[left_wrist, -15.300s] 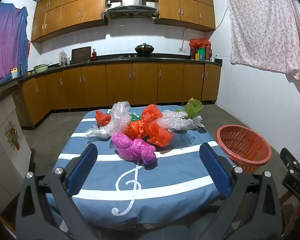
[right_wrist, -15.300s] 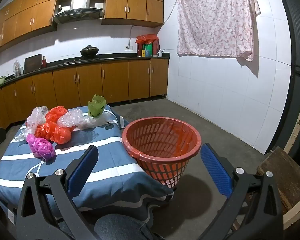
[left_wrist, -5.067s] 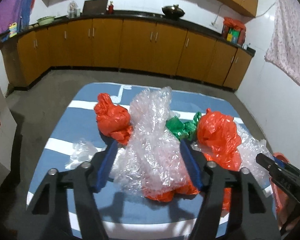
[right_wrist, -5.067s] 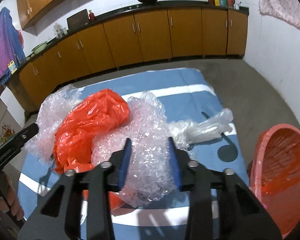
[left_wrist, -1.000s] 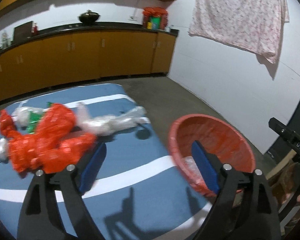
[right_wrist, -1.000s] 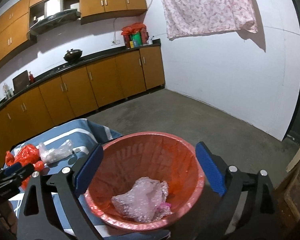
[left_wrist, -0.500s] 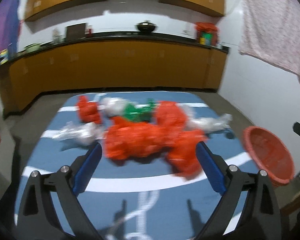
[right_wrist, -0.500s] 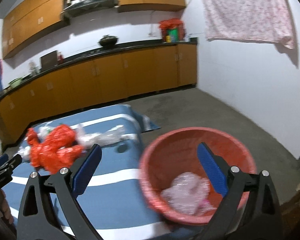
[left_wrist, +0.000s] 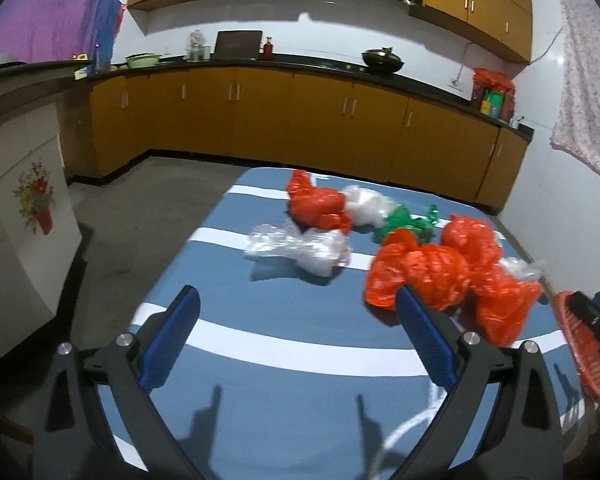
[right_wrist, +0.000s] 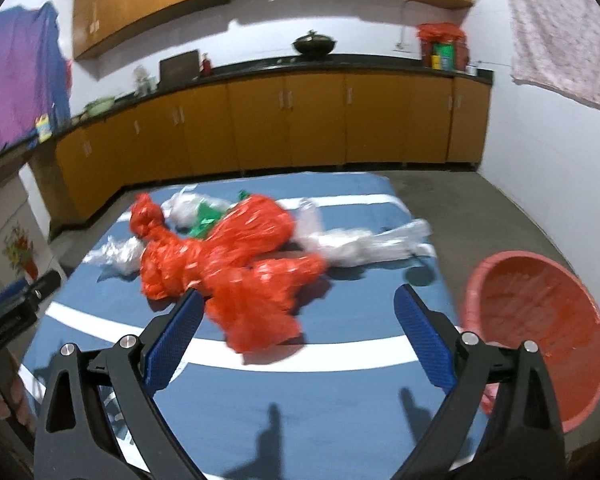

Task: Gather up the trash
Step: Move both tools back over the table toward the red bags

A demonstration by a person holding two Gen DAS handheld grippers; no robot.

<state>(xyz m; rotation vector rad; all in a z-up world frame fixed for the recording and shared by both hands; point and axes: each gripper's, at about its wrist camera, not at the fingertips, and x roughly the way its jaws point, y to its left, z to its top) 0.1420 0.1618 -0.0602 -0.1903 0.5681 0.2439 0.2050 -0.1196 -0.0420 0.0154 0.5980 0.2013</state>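
Both grippers have been swung back from the basket (right_wrist: 540,332) toward the worktop (left_wrist: 300,332). Left gripper (left_wrist: 298,336) and right gripper (right_wrist: 296,334) fingers are spread wide, nothing held. Orange bags (right_wrist: 236,264) and clear wrap (left_wrist: 300,248) are left on the worktop, basket beside it.

Table (left_wrist: 284,344): occupied the lower centre of both views. Bags in a cluster (right_wrist: 236,272) lay on its middle and far part, frame centre in the right wrist view, right of centre in the left wrist view. A crumpled wrap (left_wrist: 300,246) lay at the cluster's left edge. Basket (right_wrist: 540,320): stood on the floor beside the table, lower right of frame. Cabinets (left_wrist: 300,120): ran along the wall behind the table, across the upper frame.
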